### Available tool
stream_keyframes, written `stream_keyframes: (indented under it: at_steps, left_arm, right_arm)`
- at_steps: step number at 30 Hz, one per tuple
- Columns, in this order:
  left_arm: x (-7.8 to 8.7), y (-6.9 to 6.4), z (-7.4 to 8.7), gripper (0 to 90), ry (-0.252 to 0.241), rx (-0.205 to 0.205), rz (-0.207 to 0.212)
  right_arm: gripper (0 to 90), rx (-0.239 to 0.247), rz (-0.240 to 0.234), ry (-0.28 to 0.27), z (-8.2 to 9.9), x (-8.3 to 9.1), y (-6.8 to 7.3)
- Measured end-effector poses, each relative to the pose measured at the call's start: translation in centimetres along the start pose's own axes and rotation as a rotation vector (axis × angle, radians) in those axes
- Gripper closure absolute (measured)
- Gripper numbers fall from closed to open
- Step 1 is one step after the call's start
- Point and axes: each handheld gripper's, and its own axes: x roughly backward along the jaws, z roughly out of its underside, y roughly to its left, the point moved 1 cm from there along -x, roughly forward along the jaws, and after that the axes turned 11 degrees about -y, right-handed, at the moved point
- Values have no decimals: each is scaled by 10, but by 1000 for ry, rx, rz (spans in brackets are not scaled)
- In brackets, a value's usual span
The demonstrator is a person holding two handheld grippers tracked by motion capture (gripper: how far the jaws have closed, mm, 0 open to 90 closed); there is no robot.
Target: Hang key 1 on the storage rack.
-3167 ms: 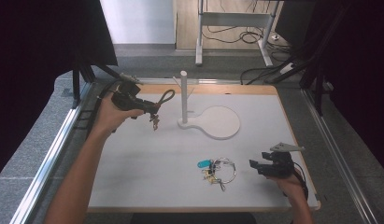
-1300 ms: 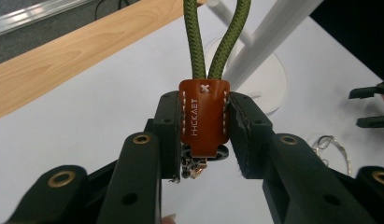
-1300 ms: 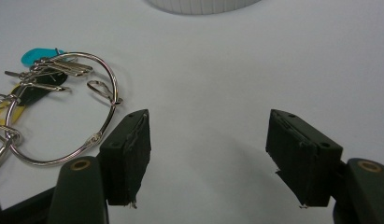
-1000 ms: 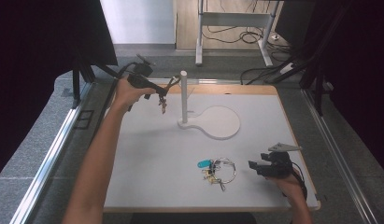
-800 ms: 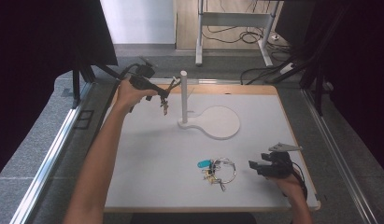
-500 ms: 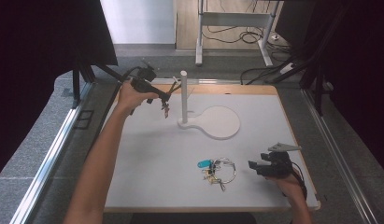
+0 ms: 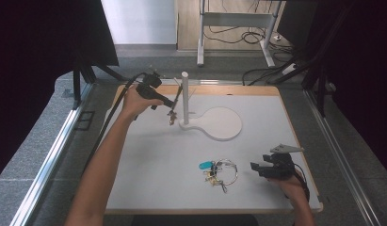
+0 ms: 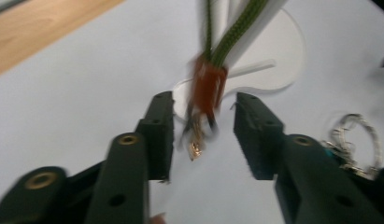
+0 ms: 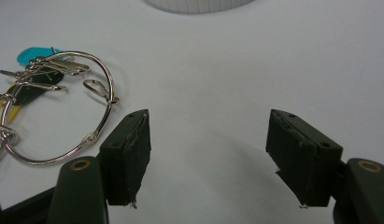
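Now left gripper (image 8: 203, 135) jaws just opened, lanyard keychain (image 8: 207, 86) hanging free on white post (image 7: 185, 96); back out straight, don't snag it. Right gripper (image 9: 208, 158) open beside key ring (image 9: 63, 107).

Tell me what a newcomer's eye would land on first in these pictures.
First, the green braided cord with a brown leather tab and small keys hanging at the white upright post on its flat white stand, between the left gripper's jaws, which have just been opening. Next, the big silver key ring with a teal tag lies on the white table, beside the open right gripper.
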Motion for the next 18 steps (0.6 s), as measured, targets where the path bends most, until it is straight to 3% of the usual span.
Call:
stream_keyframes:
  at_steps: [3, 7, 12, 18]
  left_arm:
    - [8, -4, 2, 539, -44, 0, -15]
    - [23, -12, 9, 508, -86, -36, -51]
    - [36, -23, 26, 468, -99, -53, -16]
    - [46, -37, 55, 447, -108, -67, -2]
  right_arm:
    - [312, -1, 0, -5, -1, 2, -1]
    - [312, 1, 3, -8, -1, 2, -1]
    - [312, 1, 3, -9, -2, 3, 0]
    - [312, 7, -4, -12, -4, 4, 2]
